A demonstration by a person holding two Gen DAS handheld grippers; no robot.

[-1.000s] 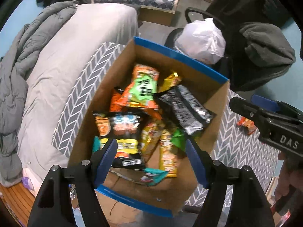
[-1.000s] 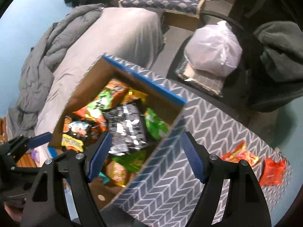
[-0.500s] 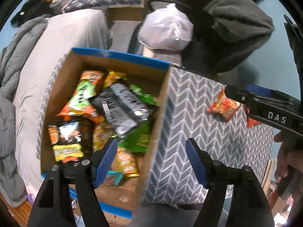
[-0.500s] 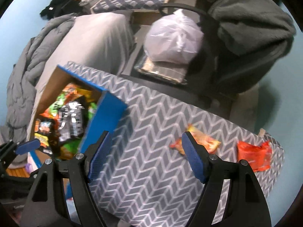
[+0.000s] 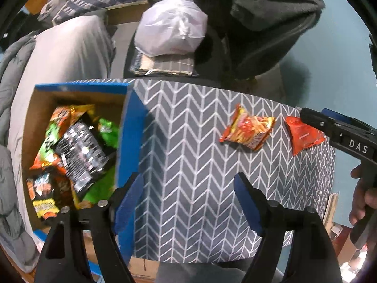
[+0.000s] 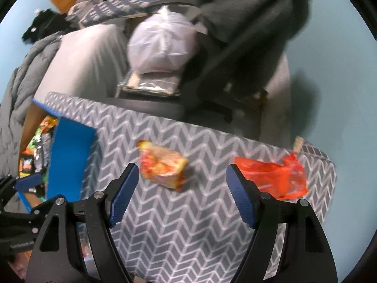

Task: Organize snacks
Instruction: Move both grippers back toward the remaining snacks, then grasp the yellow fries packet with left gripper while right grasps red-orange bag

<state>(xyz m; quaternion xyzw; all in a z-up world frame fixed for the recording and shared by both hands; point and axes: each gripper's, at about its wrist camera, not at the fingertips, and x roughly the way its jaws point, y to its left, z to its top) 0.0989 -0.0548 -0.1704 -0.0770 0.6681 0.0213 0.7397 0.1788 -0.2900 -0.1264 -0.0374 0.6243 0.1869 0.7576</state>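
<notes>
Left gripper (image 5: 188, 198) is pointing down, jaws opening, nothing between them. Right gripper (image 6: 181, 188) is tilting down, jaws apart, empty. Both snack packets (image 6: 162, 167) (image 6: 271, 176) are lying on the chevron surface (image 6: 188, 231). Only the left view is showing the snack box (image 5: 77, 89) interior and "DAS" on the right gripper, frame right.

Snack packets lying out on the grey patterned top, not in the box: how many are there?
2. A yellow-and-red packet lies mid-surface; a plain orange-red packet lies beyond it near the far edge. Others may be hidden.

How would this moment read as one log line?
left tongs: opening, empty | right tongs: open, empty | two snack packs on cloth | box: full
</notes>
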